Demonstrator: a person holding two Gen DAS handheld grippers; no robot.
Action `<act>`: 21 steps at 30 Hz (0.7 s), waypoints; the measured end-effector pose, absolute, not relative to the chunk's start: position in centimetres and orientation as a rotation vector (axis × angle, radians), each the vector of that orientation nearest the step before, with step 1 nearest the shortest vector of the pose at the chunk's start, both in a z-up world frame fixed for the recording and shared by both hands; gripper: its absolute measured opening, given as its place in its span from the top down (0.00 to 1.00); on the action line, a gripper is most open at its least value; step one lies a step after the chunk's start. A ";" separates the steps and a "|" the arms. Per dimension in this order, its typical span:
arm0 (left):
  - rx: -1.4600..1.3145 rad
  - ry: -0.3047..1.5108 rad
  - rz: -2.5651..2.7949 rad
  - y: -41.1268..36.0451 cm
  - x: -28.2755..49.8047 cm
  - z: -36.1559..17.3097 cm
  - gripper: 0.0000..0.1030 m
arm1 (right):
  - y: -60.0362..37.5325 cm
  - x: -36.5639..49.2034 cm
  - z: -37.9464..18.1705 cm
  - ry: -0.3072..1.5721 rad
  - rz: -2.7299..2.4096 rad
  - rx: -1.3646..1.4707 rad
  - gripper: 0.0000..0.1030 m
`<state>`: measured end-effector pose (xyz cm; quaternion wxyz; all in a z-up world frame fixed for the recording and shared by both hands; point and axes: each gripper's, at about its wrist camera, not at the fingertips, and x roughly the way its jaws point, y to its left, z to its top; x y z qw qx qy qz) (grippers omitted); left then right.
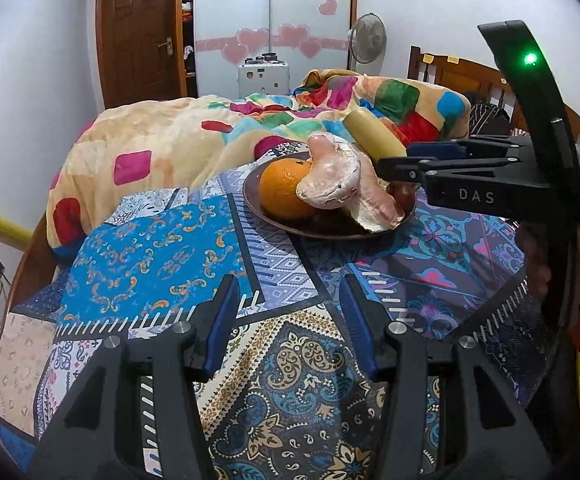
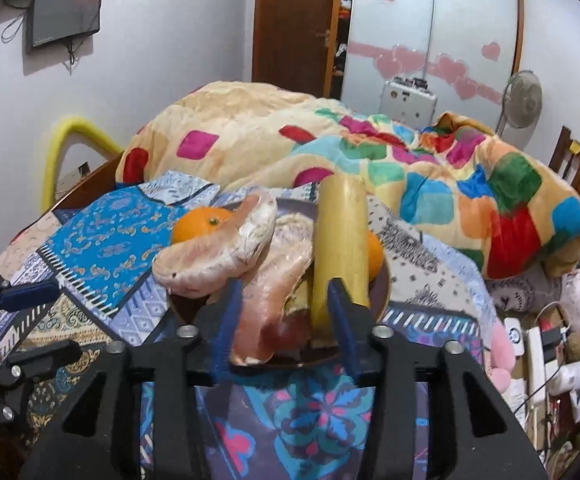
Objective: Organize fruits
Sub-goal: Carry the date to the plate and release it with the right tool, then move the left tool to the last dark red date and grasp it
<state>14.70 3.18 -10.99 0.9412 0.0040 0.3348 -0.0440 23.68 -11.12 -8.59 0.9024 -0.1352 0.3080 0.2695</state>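
Note:
A brown plate (image 1: 322, 229) sits on the patterned cloth and holds an orange (image 1: 279, 188), two pink wrapped fruit pieces (image 1: 332, 178) and a yellow banana (image 1: 372, 134) that leans upward. From the right wrist view, the banana (image 2: 340, 240) stands steeply beside a second orange (image 2: 374, 254), with a red fruit (image 2: 290, 328) low in the plate (image 2: 384, 296). My right gripper (image 2: 285, 312) is at the plate's near rim, pads apart; a pink piece (image 2: 265, 304) and the banana's lower end show between them. My left gripper (image 1: 290, 312) hovers open over bare cloth, short of the plate.
A bunched colourful quilt (image 1: 193, 140) lies behind the plate. A hand in an orange sleeve (image 1: 538, 264) holds the right gripper (image 1: 392, 162) at the plate's right side. The bed's wooden rail (image 2: 89, 184) and a yellow padded bar (image 2: 65, 148) are on the left; clutter and cables (image 2: 542, 344) lie beyond the right edge.

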 end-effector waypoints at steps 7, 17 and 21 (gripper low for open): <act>0.002 0.636 -0.089 2.5 14.0 -9.2 0.50 | -13.0 22.4 -6.6 0.595 0.571 -0.210 0.59; 0.022 0.641 -0.148 -0.1 13.0 -7.9 0.46 | -18.1 19.5 -7.3 0.641 0.523 -0.179 0.59; 0.029 0.705 -0.228 -3.0 14.4 -9.0 0.46 | -21.3 18.6 -8.7 0.666 0.458 -0.172 0.59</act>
